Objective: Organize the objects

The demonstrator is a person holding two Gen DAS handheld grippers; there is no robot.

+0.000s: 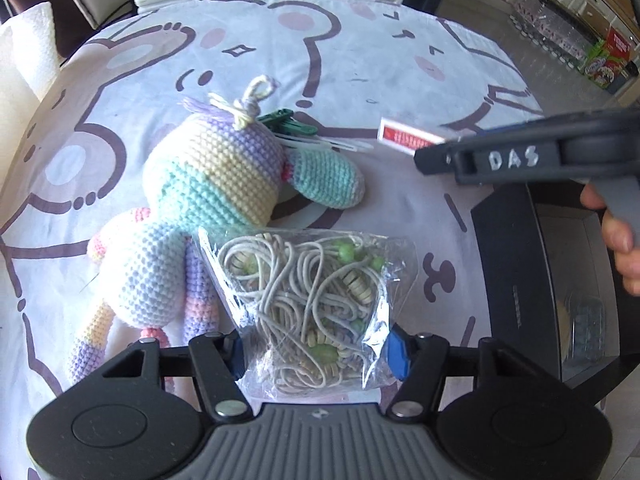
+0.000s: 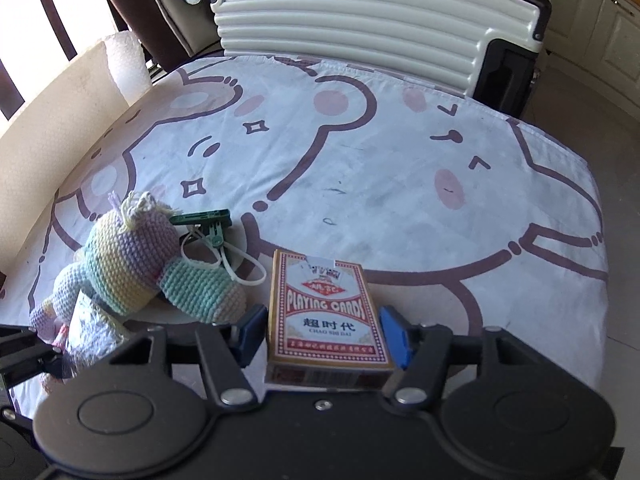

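Crinkly plastic bag (image 1: 316, 304) of cords, light and slippery, is squeezed in the left gripper (image 1: 320, 350), while the right gripper (image 2: 324, 338) pinches the stiff card box (image 2: 324, 316) by its sides.

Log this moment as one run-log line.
left gripper: shut on bag of beaded cords | right gripper: shut on playing-card box | crochet toy: on tablecloth | stage: both lifted
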